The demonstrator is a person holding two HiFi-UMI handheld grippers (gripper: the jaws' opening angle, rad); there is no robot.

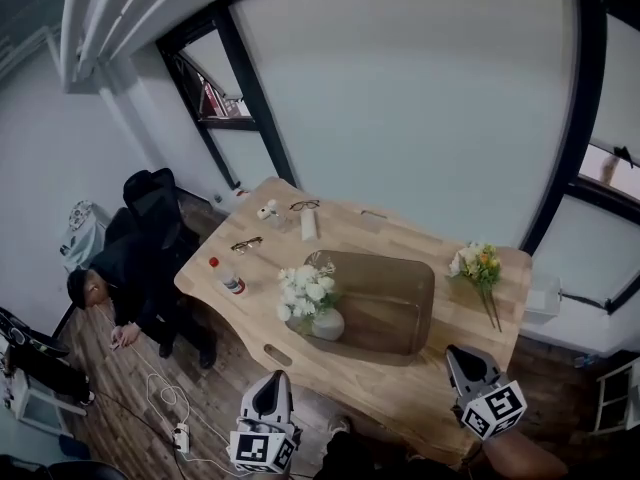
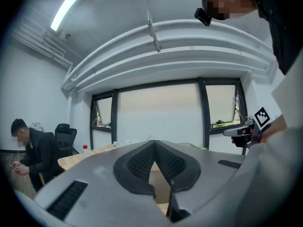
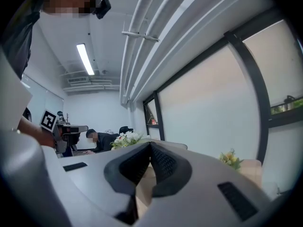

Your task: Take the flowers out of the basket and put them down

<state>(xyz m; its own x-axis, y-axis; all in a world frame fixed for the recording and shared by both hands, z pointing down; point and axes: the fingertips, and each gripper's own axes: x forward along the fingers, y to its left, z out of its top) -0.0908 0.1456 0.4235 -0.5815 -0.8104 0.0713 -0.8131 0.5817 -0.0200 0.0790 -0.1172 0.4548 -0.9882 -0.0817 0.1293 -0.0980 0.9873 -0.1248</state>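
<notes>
A brown basket (image 1: pixel 400 313) lies in the middle of the wooden table (image 1: pixel 400 383). A bunch of white flowers (image 1: pixel 306 290) in a pale vase stands at the basket's left end and shows as white flowers (image 3: pixel 124 137) in the right gripper view. A yellow and white bouquet (image 1: pixel 478 266) lies flat on the table at the far right, apart from the basket; the yellow bouquet (image 3: pixel 229 157) also shows in the right gripper view. My left gripper (image 1: pixel 272 383) and right gripper (image 1: pixel 460 358) hang at the near table edge, both shut and empty, their tips pointing up at the windows (image 2: pixel 152 143) (image 3: pixel 150 145).
A person in dark clothes (image 1: pixel 120 278) crouches on the floor at the left beside a black office chair (image 1: pixel 150 203). On the table's far left lie a red-capped bottle (image 1: pixel 228 280), two pairs of glasses (image 1: pixel 246 244) and small white items (image 1: pixel 308 224). A power strip (image 1: pixel 182 433) lies on the floor.
</notes>
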